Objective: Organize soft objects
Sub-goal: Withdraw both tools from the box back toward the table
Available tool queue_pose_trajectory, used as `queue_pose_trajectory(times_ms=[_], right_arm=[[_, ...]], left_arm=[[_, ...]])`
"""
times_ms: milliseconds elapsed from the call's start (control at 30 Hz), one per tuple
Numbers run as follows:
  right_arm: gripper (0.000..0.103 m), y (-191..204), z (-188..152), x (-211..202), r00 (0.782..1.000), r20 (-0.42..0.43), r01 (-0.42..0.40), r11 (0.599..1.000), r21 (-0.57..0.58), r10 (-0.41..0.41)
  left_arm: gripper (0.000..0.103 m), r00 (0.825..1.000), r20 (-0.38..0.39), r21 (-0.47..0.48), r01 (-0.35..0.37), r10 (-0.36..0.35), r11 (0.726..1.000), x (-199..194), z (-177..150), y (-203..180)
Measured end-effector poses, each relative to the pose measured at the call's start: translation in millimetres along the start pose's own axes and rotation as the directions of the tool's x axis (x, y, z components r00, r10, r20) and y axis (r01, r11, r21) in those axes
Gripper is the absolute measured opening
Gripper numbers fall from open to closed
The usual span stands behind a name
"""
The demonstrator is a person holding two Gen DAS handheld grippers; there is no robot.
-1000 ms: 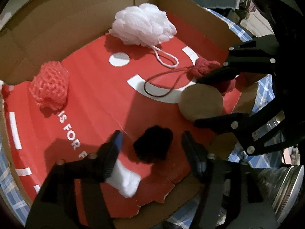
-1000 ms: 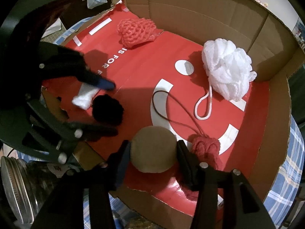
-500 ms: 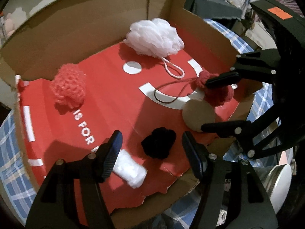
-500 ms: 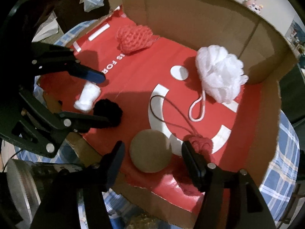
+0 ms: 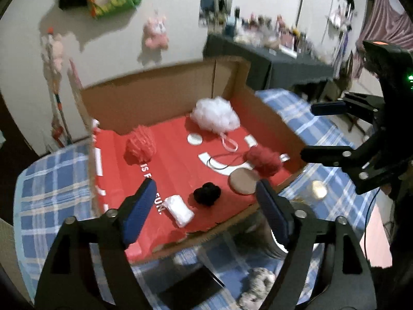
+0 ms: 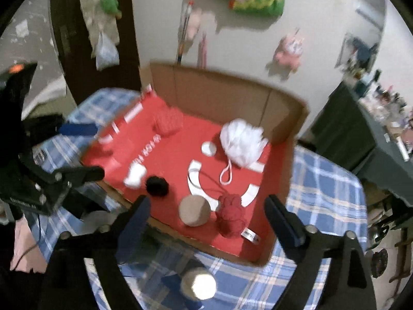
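Withdrawal is what has just been made: a second ago both claws were set low inside the cardboard box (image 5: 165, 98), and now the whole box is seen from well above and behind its torn near edge, with the checked cloth of the tabletop (image 5: 51, 186) visible around it. Taken from left to right in the left wrist view, the pink crocheted puff (image 5: 140, 144) is found at the far left of the red floor, the white folded pad (image 5: 179, 208) near the front edge, the black pom-pom (image 5: 206, 193) just beside it, the white mesh sponge (image 5: 215, 115) at the back wall, the tan round pad (image 5: 242, 180) near the front right, and the dark red knitted piece (image 5: 263, 160) touching or nearly touching that pad; blur makes the contact hard to judge. None of these appears to have been shifted in the last second. The left claw (image 5: 206, 206) is held wide apart with nothing between its fingers, and the right claw (image 6: 206, 219) is likewise spread wide and empty. All six soft things are left lying inside the box, so the arranging is judged to be finished or paused, with no item in hand.
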State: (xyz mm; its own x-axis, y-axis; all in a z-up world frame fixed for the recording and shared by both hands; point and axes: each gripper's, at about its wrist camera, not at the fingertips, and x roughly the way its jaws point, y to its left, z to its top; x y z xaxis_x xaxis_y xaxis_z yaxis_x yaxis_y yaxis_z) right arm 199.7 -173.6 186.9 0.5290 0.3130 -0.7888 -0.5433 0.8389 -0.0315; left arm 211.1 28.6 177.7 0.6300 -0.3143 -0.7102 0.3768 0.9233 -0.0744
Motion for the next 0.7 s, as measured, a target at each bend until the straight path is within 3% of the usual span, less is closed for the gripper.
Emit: queue_pose_trajectory(times_ms=[133, 367, 567, 700], right_arm=[[0.102, 18, -13, -48, 0.992, 0.124, 0.036, 0.999, 0.016, -0.037], [0.103, 52, -60, -115, 0.951, 0.295, 0.088, 0.995, 0.039, -0.095], [0.103, 77, -106, -144, 0.913, 0.381, 0.134, 0.989, 0.065, -0.149], [0.103, 86, -136, -153, 0.885, 0.423, 0.158, 0.979, 0.126, -0.197]], left_arm=[[0.087, 0.994, 0.108, -0.016, -0.023, 0.025, 1.000, -41, -16, -13], [0.089, 0.962, 0.268, -0.067, -0.029, 0.046, 0.997, -102, -56, -38], [0.094, 0.938, 0.338, -0.102, -0.043, 0.075, 0.994, -127, -92, -55], [0.094, 0.931, 0.350, -0.118, -0.063, 0.101, 0.991, -131, -114, -66]])
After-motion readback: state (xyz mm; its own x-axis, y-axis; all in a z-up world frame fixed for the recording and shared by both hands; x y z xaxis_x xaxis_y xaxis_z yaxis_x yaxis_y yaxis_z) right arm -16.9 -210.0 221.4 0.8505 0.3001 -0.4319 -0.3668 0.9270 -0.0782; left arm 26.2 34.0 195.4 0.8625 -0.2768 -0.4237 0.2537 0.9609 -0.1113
